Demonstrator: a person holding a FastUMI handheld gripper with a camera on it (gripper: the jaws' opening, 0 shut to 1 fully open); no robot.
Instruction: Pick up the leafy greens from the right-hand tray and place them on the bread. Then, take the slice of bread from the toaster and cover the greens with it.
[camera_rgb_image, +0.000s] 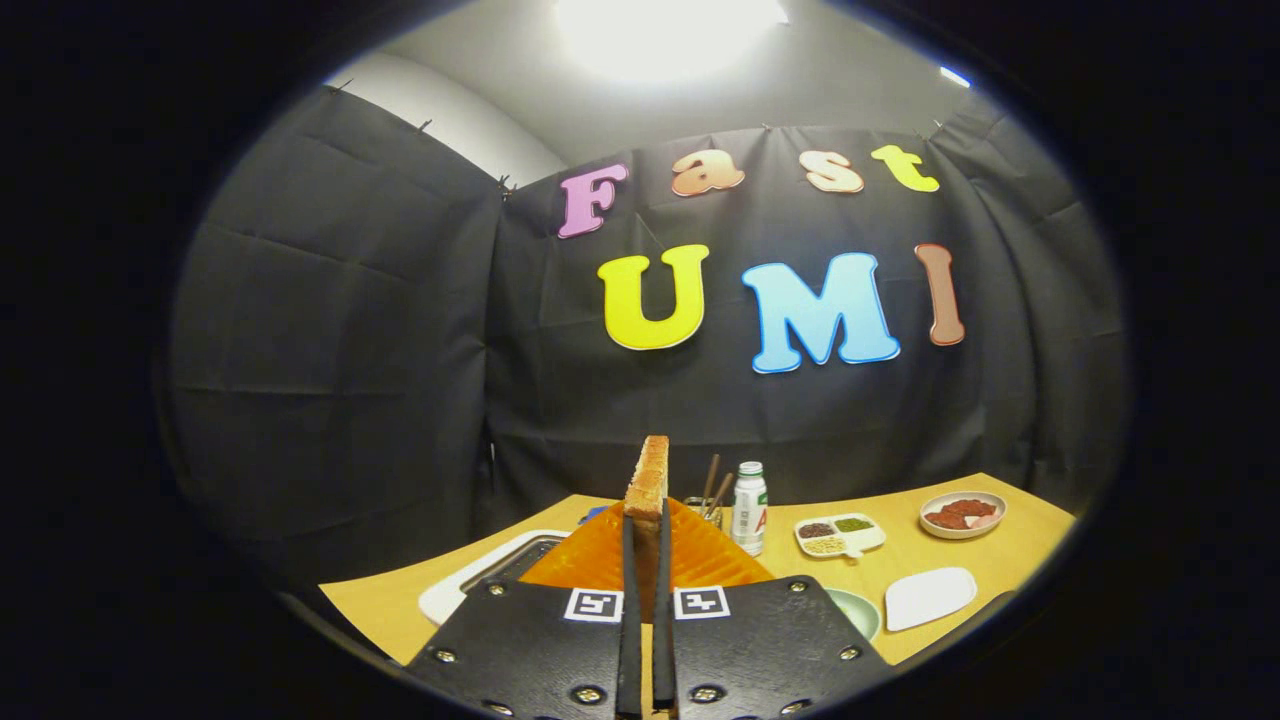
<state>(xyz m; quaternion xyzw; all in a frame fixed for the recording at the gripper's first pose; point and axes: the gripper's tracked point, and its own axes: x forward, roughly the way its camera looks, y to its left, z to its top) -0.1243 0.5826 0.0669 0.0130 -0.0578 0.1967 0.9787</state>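
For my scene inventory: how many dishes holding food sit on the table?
2. A divided dish right of the bottle, and a round dish further right. The claw, shut on the bread slice, may hide others.

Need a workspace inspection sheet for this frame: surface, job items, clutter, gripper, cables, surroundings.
Surface: yellow-tan tabletop, with an orange mat just ahead of the fingers.
Job's things: bread slice held edge-on and upright between the fingers; toaster left of the mat, its slots partly hidden; greens and base bread cannot be told.
Clutter: bottle, holder with sticks, three-part dish, small bowl of reddish food, white plate, pale green bowl.
Gripper: gripper shut on the bread slice, raised above the table.
Cables: nothing seen.
Surroundings: black cloth wall, bright ceiling light.
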